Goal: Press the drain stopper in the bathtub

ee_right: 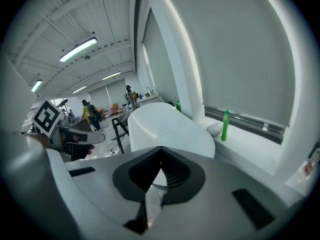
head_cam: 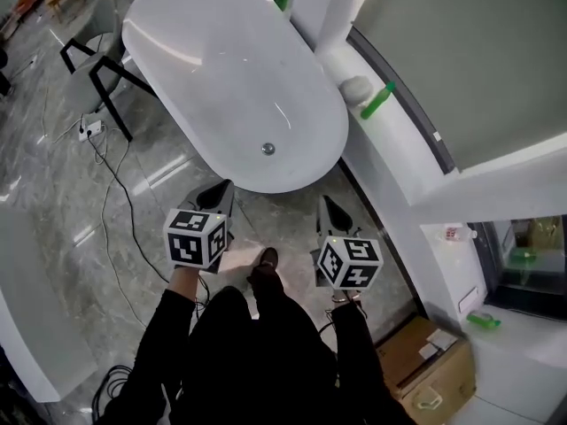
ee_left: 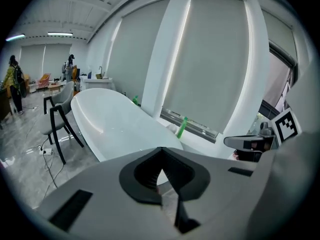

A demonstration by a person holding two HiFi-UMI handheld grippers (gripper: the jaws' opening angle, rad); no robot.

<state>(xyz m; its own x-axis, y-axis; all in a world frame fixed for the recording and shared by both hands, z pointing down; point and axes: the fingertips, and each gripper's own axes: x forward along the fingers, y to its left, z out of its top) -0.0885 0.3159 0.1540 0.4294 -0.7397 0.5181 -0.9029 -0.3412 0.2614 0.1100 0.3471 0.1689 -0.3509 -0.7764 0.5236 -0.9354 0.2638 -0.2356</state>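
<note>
Drain stopper [head_cam: 267, 149] sits low in the bathtub [head_cam: 177, 51], near the end closest to the person. It looks like small, rigid, slick metal, probably sprung, so press squarely on its centre. Left gripper [head_cam: 225, 189] and right gripper [head_cam: 325, 204] hover outside the rim, fingers closed together on nothing.

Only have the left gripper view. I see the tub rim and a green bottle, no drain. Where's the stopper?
Observer: The head view shows the drain stopper on the bottom of the bathtub, at its near end.
Operator: Left tongs over it?
Observer: No. The left tongs are outside the bathtub, above the floor, short of the near rim.
Operator: Right side?
Observer: The right gripper view shows the right tongs shut with nothing between them.
</note>
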